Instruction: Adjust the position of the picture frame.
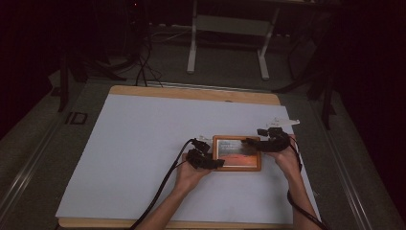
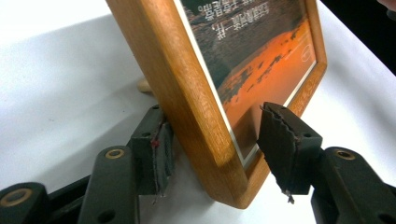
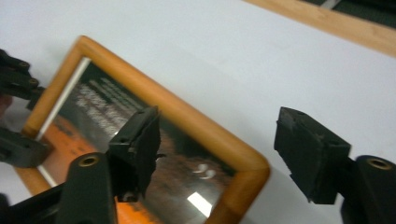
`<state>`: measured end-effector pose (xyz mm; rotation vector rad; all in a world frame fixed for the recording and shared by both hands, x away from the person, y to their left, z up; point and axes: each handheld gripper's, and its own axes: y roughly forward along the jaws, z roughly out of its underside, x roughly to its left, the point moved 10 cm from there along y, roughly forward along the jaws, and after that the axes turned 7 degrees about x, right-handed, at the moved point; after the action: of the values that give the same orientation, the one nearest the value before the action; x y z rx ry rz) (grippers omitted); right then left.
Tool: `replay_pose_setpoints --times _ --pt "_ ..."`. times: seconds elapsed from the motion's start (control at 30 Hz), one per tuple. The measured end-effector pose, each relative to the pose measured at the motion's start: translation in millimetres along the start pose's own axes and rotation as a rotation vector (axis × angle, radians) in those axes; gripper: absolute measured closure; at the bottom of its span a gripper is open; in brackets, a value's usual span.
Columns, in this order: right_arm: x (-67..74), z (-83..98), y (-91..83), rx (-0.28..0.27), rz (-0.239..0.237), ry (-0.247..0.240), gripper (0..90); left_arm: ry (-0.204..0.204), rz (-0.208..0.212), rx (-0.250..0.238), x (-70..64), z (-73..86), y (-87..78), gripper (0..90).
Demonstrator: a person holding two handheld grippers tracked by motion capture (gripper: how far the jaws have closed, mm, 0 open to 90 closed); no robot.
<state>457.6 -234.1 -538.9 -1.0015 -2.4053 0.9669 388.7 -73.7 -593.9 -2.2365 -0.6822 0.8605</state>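
Observation:
A wooden picture frame (image 1: 237, 153) with an orange and dark print stands tilted on the white table sheet (image 1: 143, 143), propped on a small peg (image 2: 144, 85) behind it. My left gripper (image 1: 218, 163) is at the frame's lower left corner. In the left gripper view the frame (image 2: 196, 102) sits between the left gripper's (image 2: 219, 149) pads: one lies against the back and the other stands just off the glass. My right gripper (image 1: 251, 142) is open at the upper right corner. In the right gripper view the frame's corner (image 3: 243, 163) lies between the right gripper's (image 3: 219, 149) wide jaws, untouched.
The white sheet covers a wooden tabletop whose far edge (image 1: 191, 92) shows at the back. Beyond it on the dark floor stand a white metal stand (image 1: 225, 28) and loose cables (image 1: 143, 67). A cable (image 1: 163, 191) trails from the left gripper toward the table's near edge.

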Motion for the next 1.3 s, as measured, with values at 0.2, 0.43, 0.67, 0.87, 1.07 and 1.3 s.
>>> replay_pose_setpoints --times 0.2,0.43,0.67,0.87,1.07,1.3 --pt "-2.4 15.8 6.8 0.046 -0.055 0.03 36.0 -0.014 0.016 -0.004 0.9 -1.2 -1.0 47.9" --pt "-4.0 16.3 1.3 0.016 -0.08 0.048 44.2 -0.033 -0.009 -0.048 9.5 -12.3 -10.9 53.6" --pt "-8.0 18.4 4.5 0.012 -0.094 0.082 44.2 0.035 -0.051 -0.031 1.3 -1.4 -11.8 46.4" --pt "-18.0 24.3 7.3 0.049 -0.023 0.076 53.6 0.109 -0.071 -0.001 -11.6 12.3 -7.7 38.9" --pt "-10.7 35.7 19.3 0.104 -0.05 0.041 53.8 0.131 -0.12 0.029 -11.4 18.5 3.5 40.0" --pt "-7.0 32.5 25.1 0.122 -0.043 0.032 46.1 0.085 -0.119 -0.021 -5.0 7.6 -1.2 46.0"
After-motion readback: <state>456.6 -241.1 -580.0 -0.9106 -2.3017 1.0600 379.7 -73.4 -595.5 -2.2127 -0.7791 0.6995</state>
